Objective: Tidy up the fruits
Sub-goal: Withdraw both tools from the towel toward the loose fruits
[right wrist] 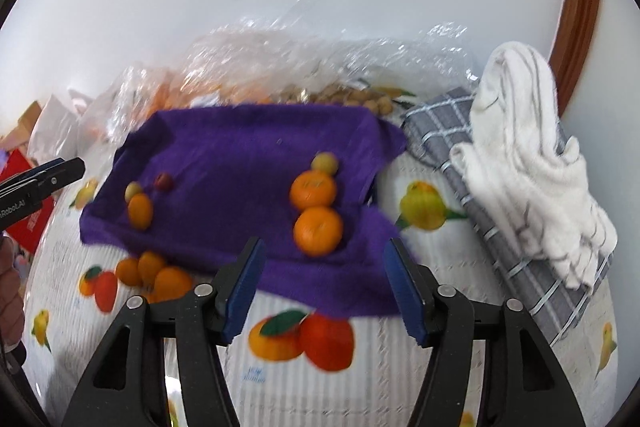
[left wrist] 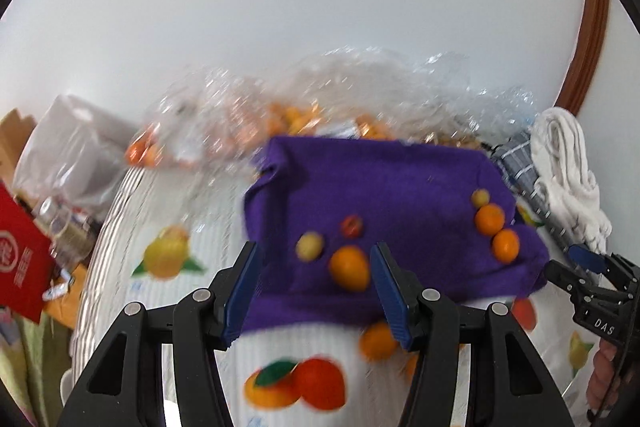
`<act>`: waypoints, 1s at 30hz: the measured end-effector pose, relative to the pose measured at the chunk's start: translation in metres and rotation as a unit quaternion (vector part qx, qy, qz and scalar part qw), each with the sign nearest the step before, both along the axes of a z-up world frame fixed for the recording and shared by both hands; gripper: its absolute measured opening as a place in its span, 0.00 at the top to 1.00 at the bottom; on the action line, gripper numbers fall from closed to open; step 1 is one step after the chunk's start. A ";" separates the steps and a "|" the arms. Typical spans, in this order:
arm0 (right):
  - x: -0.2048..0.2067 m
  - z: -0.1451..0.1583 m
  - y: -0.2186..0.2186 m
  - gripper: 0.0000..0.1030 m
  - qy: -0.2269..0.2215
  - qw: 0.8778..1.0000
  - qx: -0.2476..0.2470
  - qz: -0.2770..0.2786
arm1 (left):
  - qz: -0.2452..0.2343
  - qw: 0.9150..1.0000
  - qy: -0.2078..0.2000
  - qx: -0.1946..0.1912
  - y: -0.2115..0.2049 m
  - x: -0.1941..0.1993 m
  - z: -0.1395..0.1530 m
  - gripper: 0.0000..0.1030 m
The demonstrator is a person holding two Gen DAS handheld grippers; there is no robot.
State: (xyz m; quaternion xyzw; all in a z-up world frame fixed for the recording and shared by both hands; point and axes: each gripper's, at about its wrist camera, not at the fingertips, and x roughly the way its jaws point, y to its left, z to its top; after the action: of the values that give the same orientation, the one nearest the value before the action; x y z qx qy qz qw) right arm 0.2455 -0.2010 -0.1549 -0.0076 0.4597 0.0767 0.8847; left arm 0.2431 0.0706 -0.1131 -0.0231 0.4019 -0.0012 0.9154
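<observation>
Fruits are lying in small groups on a purple cloth (right wrist: 240, 155) spread over a counter (right wrist: 360, 379) covered in a white, fruit-printed sheet. Both grippers are hovering at the near edge of the cloth, tilted steeply downward, and both are released, with nothing between their blue pads.

In the right wrist view, the right gripper (right wrist: 324, 287) is pointing at the right-hand group: a near orange (right wrist: 318, 231), a second orange (right wrist: 313, 189) touching it just beyond, and a small yellow-green fruit (right wrist: 325, 163) at the far end. They are sitting in a rough line, which suggests sorting is already under way.

In the left wrist view, the left gripper (left wrist: 314, 291) is hanging above the left-hand group: an orange (left wrist: 349, 267) just beside its right pad, a pale yellow fruit (left wrist: 309, 245) and a small red fruit (left wrist: 351, 225) a little farther away. More loose oranges (right wrist: 154, 273) are waiting on the sheet, off the cloth's near left edge, probably not yet sorted.

A hand (left wrist: 604, 371) is gripping the right gripper's handle at the right edge of that view.

Beyond the cloth, crinkled clear plastic bags (right wrist: 280, 67) are holding more produce. To the far right, a grey checked towel (right wrist: 508, 239) is lying with a white towel (right wrist: 528, 147) bunched on top.
</observation>
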 end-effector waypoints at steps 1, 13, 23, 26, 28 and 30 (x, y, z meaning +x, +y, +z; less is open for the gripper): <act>-0.003 -0.003 0.002 0.36 0.003 1.000 0.001 0.003 | 0.004 1.000 0.005 -0.001 0.005 -0.006 -0.004 0.47; -0.037 -0.023 0.057 0.41 0.001 0.997 0.030 0.074 | 0.047 0.998 0.041 -0.012 0.050 -0.061 -0.042 0.45; -0.018 -0.046 0.088 0.45 0.045 0.992 0.065 0.096 | 0.032 0.998 0.044 -0.015 0.051 -0.081 -0.052 0.45; -0.012 -0.052 0.087 0.45 0.053 0.992 0.076 0.089 | 0.026 0.998 0.046 -0.023 0.053 -0.081 -0.057 0.45; -0.008 -0.054 0.085 0.45 0.065 0.990 0.095 0.086 | 0.024 0.998 0.051 -0.035 0.053 -0.080 -0.061 0.45; -0.004 -0.057 0.084 0.45 0.074 0.988 0.110 0.084 | 0.021 0.997 0.056 -0.048 0.053 -0.078 -0.065 0.45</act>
State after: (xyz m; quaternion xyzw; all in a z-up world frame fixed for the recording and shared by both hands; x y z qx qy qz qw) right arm 0.2413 -0.1170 -0.2115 0.0565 0.5101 0.2015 0.8343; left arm 0.1651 0.1240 -0.1785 -0.0751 0.4515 0.0002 0.8891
